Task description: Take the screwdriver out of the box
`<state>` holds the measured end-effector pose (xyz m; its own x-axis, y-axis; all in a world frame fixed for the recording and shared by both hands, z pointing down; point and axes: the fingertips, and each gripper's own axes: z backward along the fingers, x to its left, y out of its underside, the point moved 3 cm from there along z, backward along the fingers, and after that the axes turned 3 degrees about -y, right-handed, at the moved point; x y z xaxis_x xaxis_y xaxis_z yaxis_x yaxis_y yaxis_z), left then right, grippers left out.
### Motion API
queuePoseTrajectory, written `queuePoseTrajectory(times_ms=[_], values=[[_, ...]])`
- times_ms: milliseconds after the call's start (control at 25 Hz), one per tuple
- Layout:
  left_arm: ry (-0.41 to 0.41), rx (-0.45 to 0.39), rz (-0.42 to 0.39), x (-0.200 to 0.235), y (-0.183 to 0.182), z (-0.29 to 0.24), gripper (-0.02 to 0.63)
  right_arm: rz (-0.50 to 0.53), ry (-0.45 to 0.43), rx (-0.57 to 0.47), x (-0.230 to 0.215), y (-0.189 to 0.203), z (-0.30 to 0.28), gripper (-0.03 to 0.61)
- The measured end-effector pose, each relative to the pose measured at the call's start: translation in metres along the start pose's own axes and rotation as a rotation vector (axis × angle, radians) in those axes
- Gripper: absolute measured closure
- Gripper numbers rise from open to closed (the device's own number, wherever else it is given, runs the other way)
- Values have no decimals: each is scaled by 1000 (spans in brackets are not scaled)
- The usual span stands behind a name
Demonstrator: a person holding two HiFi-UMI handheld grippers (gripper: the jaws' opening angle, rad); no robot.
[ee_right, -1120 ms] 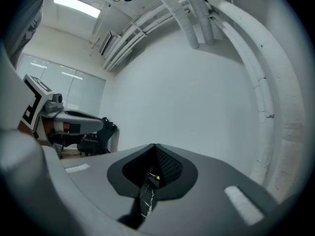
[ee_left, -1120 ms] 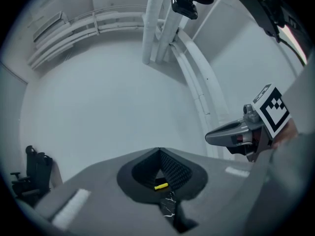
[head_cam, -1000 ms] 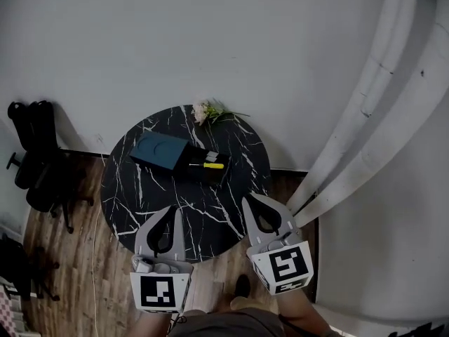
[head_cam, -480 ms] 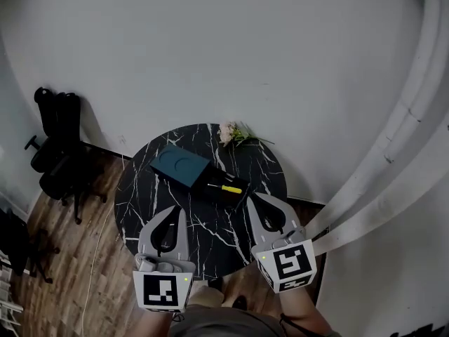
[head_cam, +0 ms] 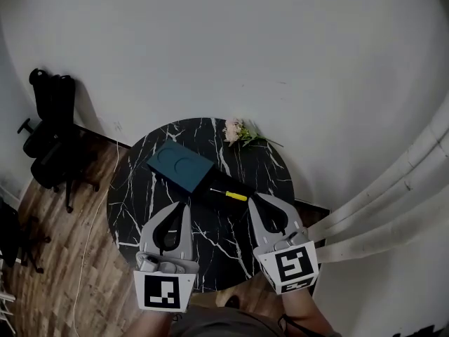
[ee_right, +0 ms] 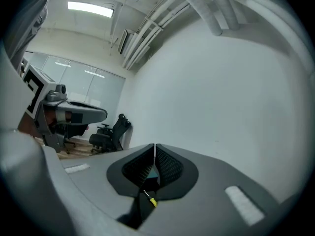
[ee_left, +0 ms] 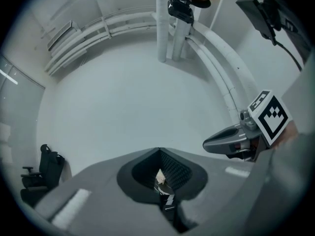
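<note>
A yellow-handled screwdriver [head_cam: 235, 196] lies in an open black box [head_cam: 223, 186] on the round black marble table [head_cam: 133, 195]. The box's teal lid [head_cam: 180, 166] rests partly over its left end. My right gripper [head_cam: 250, 198] hovers just right of the screwdriver, jaws shut and empty. My left gripper [head_cam: 184, 205] is shut too, over the table's near side, left of the box. In the right gripper view the screwdriver [ee_right: 150, 199] and teal lid [ee_right: 151, 174] show through the gap below the shut gripper [ee_right: 155, 146]. The left gripper [ee_left: 158, 150] points over the table.
A small bunch of pale flowers [head_cam: 238, 130] lies at the table's far edge. Black office chairs [head_cam: 48, 135] stand on the wood floor at left. White pipes [head_cam: 393, 195] run along the wall at right. The wall is close behind the table.
Both grippers have come forward over the table's near edge toward the box. The head view has shifted, so the table sits more central. Both stay shut.
</note>
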<state>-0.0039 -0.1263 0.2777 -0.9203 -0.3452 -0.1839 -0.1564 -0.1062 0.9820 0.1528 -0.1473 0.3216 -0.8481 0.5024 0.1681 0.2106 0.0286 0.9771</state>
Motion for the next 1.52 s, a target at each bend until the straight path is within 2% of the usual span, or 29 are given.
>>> queuePoseTrajectory(times_ms=[200,480,1000,1520], values=[[-7,57,45,21,24,-27,612,3,-59,56,-3,21,-42,534],[-3,148,91,42,71,-63,612,-31,-136,186,-12,71,-98,520],[-3,312,173,55,155,-113,612,-77,-272,423,-17,165,-157,473],[-20,386,236,72,203,-140,612,45,-434,661,-5,220,-183,446]])
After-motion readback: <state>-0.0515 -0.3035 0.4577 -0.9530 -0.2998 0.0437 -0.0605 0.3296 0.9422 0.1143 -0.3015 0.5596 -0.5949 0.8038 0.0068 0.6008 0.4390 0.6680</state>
